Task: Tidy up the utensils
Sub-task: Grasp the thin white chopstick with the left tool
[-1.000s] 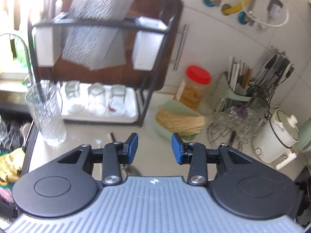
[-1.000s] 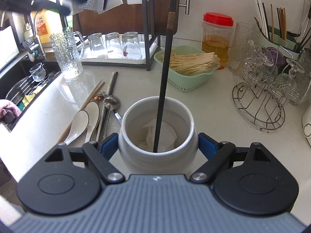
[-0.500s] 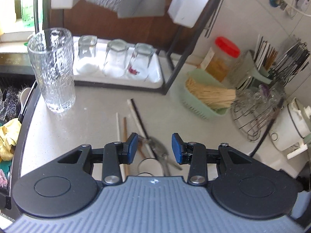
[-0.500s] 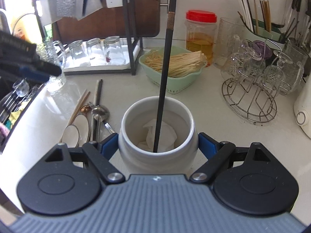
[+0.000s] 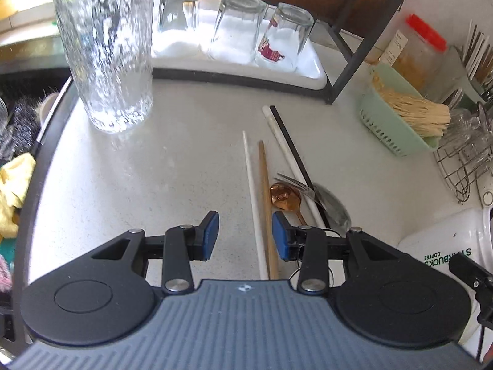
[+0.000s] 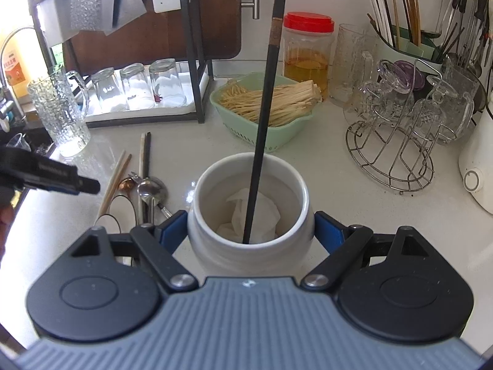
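Right gripper [image 6: 250, 231] clamps white jar [image 6: 250, 246], lower centre | black chopstick [image 6: 262, 123] stowed inside | left gripper [image 5: 245, 236] open above white chopstick [image 5: 253, 203] and wooden chopstick [image 5: 265, 203] | spoons [image 5: 285, 197], fork remain on counter [image 5: 154, 169], mid-frame.

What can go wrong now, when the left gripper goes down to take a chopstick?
The white chopstick and wooden chopstick lie side by side between the open left gripper fingers, so both may be pinched. The copper spoon lies close and may get pushed. The tall glass could be bumped.
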### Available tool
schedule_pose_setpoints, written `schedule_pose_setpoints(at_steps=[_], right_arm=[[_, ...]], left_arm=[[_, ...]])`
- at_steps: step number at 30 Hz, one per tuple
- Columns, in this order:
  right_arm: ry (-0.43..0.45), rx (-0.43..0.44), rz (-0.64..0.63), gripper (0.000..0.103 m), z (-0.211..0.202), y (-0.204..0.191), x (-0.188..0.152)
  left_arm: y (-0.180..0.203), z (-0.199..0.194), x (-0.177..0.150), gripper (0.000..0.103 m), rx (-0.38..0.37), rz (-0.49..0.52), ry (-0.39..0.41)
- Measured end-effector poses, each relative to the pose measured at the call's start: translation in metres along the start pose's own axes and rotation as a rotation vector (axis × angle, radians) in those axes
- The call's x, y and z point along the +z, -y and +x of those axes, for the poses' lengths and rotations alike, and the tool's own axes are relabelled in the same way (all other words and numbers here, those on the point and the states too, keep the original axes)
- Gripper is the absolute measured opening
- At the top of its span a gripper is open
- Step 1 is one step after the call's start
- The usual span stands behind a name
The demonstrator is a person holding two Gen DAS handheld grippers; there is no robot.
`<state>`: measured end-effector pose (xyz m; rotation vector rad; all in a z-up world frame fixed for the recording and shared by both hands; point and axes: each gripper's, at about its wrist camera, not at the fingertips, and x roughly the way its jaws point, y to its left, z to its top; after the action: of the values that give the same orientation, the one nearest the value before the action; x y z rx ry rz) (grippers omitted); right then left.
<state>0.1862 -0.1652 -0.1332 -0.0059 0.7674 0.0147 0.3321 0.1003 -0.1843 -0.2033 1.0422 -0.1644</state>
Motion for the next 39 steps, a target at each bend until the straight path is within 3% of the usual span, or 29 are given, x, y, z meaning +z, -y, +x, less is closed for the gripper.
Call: schedule_pose_setpoints(at_steps=[8,16,21,29,32,39], right_arm=[[0.0,-0.006,0.01,0.089,0.0,-0.001,0.0],[-0.003,-0.014,0.015,0.089,0.001,-0.002,0.0],[-0.009,-0.018,0.017,0.089,0.001,-0.002,0.001],[-0.016,-0.024,0.014,0.089,0.002,-0.004,0.002],[-0.008,-0.029,0.019,0.089,0.001,-0.004,0.001],[-0.01,-0.029,0.012,0.09,0.002,-0.005,0.002]], left_arm=[[0.006,0.019,0.009,0.039,0.039,0.062,0.008],[0.005,0.034,0.027,0.014,0.025,0.1,0.005],[0.009,0.045,0.048,0.013,0.012,0.144,-0.029],[0.029,0.055,0.061,0.012,0.08,0.232,-0.02],[0.033,0.055,0.059,0.007,0.098,0.264,-0.006],[0.032,0.044,0.053,0.004,0.083,0.233,-0.017]])
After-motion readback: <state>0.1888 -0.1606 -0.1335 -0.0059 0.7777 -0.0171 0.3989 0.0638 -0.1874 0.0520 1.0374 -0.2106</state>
